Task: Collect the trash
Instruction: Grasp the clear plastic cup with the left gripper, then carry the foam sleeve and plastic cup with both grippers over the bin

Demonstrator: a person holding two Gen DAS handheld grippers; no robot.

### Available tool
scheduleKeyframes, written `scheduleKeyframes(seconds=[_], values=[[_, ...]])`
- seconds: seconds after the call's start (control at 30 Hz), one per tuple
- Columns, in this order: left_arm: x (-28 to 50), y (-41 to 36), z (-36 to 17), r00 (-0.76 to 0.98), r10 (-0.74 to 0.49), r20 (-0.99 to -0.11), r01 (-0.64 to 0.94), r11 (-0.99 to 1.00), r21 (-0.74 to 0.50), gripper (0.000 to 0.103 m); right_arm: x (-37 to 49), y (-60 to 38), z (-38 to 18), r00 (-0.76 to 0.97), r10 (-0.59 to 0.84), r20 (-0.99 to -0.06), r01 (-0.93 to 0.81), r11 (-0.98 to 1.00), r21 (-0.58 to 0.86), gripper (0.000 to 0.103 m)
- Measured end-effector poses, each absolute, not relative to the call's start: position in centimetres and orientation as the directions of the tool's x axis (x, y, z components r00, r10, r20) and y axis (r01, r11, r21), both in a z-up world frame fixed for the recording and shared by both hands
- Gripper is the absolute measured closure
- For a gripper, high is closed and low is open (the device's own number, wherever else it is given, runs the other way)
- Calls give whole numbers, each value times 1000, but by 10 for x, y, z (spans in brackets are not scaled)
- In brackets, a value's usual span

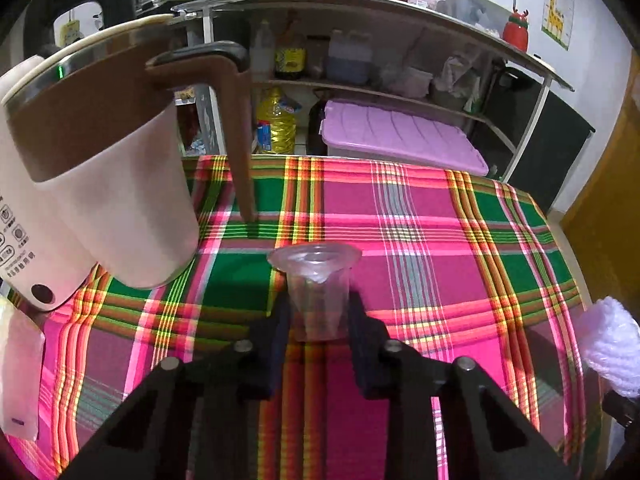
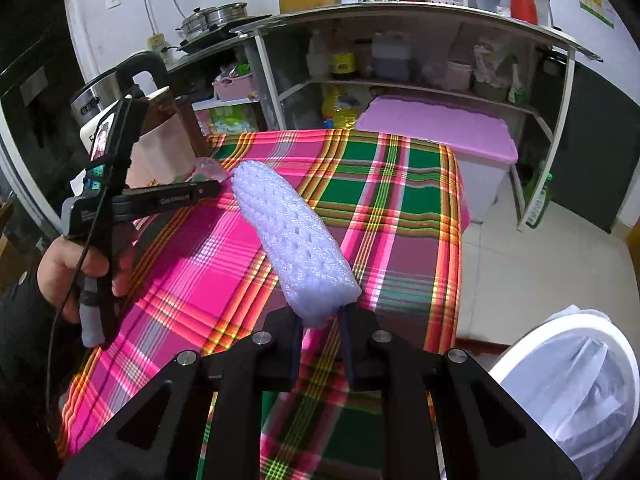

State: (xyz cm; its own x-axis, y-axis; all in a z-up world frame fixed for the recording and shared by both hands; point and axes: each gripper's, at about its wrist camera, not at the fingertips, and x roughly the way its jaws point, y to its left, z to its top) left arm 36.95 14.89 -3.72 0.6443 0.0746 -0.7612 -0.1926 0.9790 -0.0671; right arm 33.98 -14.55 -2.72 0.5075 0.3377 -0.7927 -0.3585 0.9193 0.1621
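Partly hidden, left gripper (image 1: 319,312) fingers clasp cup (image 1: 318,288); right gripper (image 2: 320,320) pinches foam sleeve (image 2: 292,240).

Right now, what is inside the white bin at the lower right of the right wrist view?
The white bin holds a translucent white liner bag, rumpled. No trash shows in it, but its bottom is hidden by the bag's folds and the picture's edge.

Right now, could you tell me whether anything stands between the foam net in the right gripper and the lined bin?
Nothing visible does: the foam net is clamped in the right gripper, and the white bin stands open on the floor beside the table.
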Motion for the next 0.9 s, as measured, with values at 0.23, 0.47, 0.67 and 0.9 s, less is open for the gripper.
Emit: scheduleKeyframes(seconds=[0.23,0.47,0.67,0.9], values=[[358,141,-31,660,50,-750,-168,982,-82,75,330,-147,-19,534,327,-779,-360,922,140,86],[327,118,-13,690,6,-724,-107,990,-94,75,312,-152,-6,565,315,-763,-349,929,125,86],[297,93,9,718,-47,-695,-45,992,-114,75,291,-164,9,590,305,-747,-332,936,120,86],[260,58,30,739,-109,-665,30,991,-128,75,258,-183,29,624,289,-726,-304,946,115,86]])
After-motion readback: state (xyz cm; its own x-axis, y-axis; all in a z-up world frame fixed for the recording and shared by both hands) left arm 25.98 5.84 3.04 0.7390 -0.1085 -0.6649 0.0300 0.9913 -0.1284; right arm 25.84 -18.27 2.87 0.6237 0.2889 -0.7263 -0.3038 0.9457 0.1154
